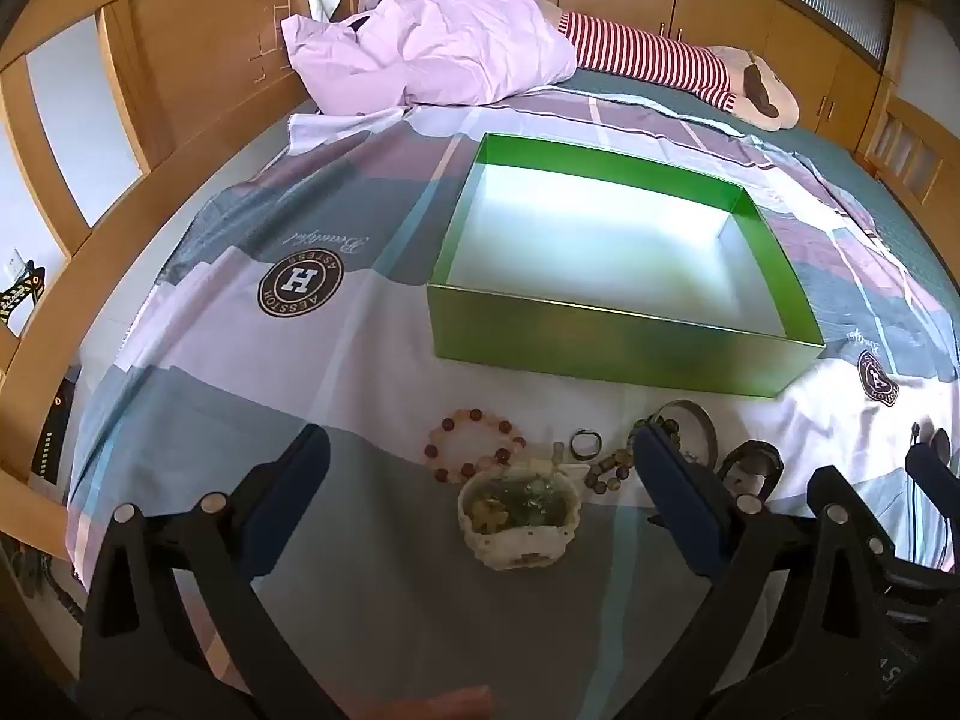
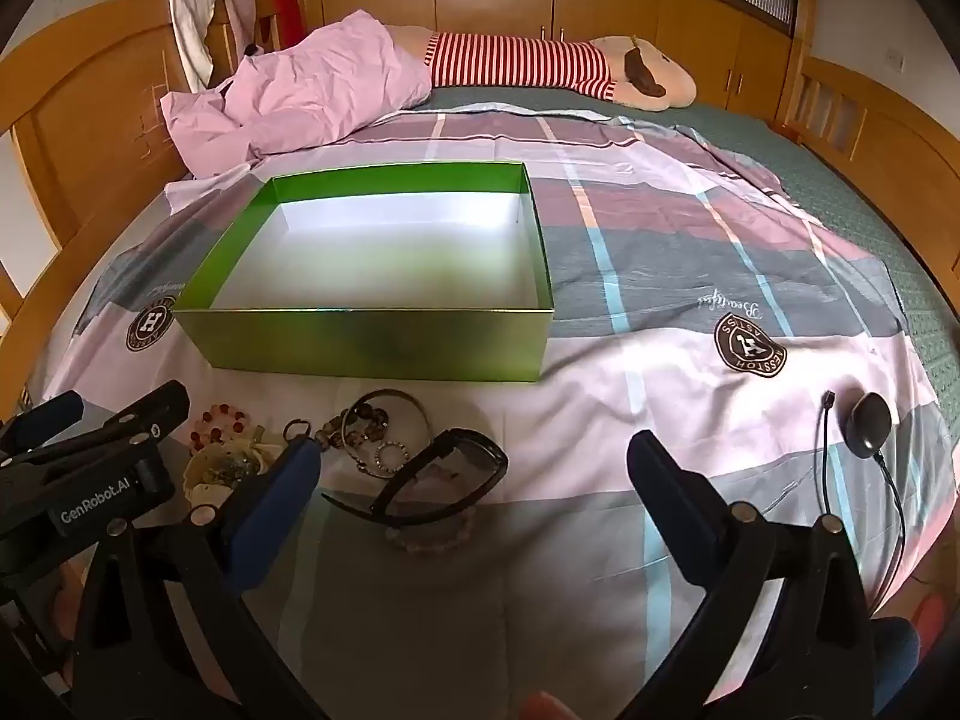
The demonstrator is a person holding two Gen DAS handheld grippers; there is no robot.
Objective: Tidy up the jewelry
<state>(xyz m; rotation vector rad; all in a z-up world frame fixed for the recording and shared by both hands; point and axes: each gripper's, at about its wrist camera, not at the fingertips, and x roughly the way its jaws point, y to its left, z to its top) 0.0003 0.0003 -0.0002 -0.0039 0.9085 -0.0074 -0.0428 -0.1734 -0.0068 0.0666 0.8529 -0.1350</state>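
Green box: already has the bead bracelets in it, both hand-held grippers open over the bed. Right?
Not quite. The green box is empty; its pale floor is bare in the left wrist view. The bead bracelets lie on the bedspread in front of it, beside a small basket. Both hand-held grippers, left and right, are open over the bed, as you said.

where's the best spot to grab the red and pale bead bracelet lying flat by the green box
Probably the near arc of the red and pale bead bracelet, from above with one finger inside the ring and one outside. It lies flat on the patterned bedsheet, so a level approach finds no edge. The far left arc is clearest; the small woven basket crowds its near right side.
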